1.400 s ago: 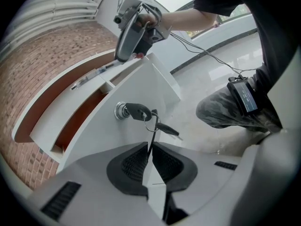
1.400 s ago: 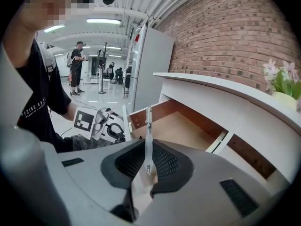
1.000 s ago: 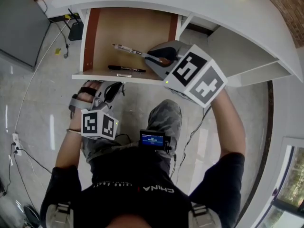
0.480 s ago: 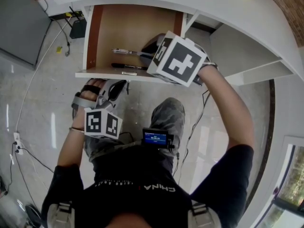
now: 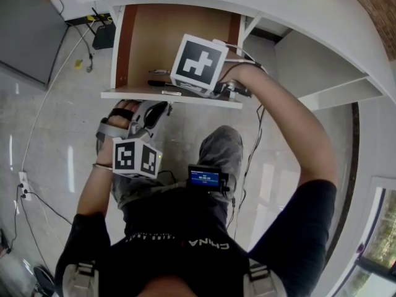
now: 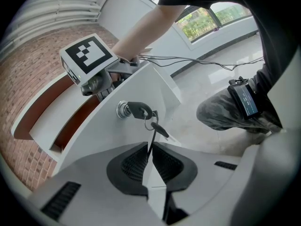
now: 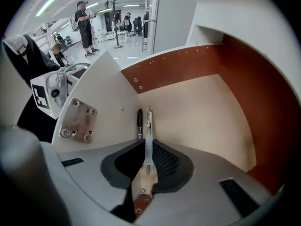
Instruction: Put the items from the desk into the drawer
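1. Head view: we read "CHINA" on the black shirt (image 5: 207, 245); under the white worktop (image 5: 278, 8) the open drawer (image 5: 154, 42) holds a black marker (image 5: 159, 82).
2. Left gripper view: the left gripper (image 6: 151, 155) pinches a dangling key (image 6: 159, 130) at the drawer lock (image 6: 123, 109).
3. Right gripper view: only here the right gripper (image 7: 149, 157) pinches a clear ballpoint pen (image 7: 148, 126), spring visible, inside the drawer beside the marker.

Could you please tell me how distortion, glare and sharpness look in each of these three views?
Head view: wide-angle bend curves the desk, and the glossy floor shows pale light streaks. Left gripper view: heavy fisheye with black corners, bright window, sharp keys. Right gripper view: same dark rim; the drawer is evenly lit, the pen between the fingers crisp.
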Action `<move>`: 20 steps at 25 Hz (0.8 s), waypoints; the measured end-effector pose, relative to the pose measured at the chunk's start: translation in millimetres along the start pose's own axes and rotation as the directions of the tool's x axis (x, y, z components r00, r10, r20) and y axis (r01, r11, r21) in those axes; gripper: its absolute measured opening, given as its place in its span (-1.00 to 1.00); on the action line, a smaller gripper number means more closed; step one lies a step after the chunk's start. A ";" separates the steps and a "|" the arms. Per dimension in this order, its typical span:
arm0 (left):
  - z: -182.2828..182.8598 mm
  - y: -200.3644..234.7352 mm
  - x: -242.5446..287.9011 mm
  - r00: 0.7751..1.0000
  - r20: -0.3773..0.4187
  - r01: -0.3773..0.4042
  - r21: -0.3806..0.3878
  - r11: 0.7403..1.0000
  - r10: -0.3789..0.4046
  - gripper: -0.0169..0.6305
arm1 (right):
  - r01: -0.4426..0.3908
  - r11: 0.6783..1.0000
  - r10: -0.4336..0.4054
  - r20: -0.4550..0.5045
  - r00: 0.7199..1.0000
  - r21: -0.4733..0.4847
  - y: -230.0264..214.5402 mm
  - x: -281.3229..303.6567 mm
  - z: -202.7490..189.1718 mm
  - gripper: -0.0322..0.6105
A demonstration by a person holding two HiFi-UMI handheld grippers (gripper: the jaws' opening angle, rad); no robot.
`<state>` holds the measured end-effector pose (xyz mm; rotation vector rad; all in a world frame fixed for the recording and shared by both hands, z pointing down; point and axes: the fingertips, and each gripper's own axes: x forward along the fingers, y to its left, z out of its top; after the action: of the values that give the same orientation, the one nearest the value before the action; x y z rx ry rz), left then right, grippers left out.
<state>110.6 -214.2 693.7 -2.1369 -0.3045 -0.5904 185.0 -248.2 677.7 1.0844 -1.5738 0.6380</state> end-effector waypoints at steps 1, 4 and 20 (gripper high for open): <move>-0.1 0.0 0.1 1.000 0.001 0.000 -0.002 1.000 0.000 -0.84 | 0.005 1.000 -0.005 -0.029 1.000 0.003 -1.3 2.8 -3.6 -0.73; 0.1 -0.1 0.1 1.000 0.001 0.001 -0.005 1.000 -0.001 -0.84 | -0.031 1.000 0.031 -0.036 0.999 0.006 3.3 13.6 -0.8 -0.73; -0.1 0.9 -0.9 1.000 0.004 0.003 -0.005 1.000 -0.003 -0.84 | -0.076 0.997 0.074 -0.206 0.976 -0.001 0.4 50.8 -21.6 -0.73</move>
<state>110.2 -214.7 692.7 -2.1427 -0.3089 -0.5900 193.8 -245.8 732.2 0.9239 -1.4417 0.7687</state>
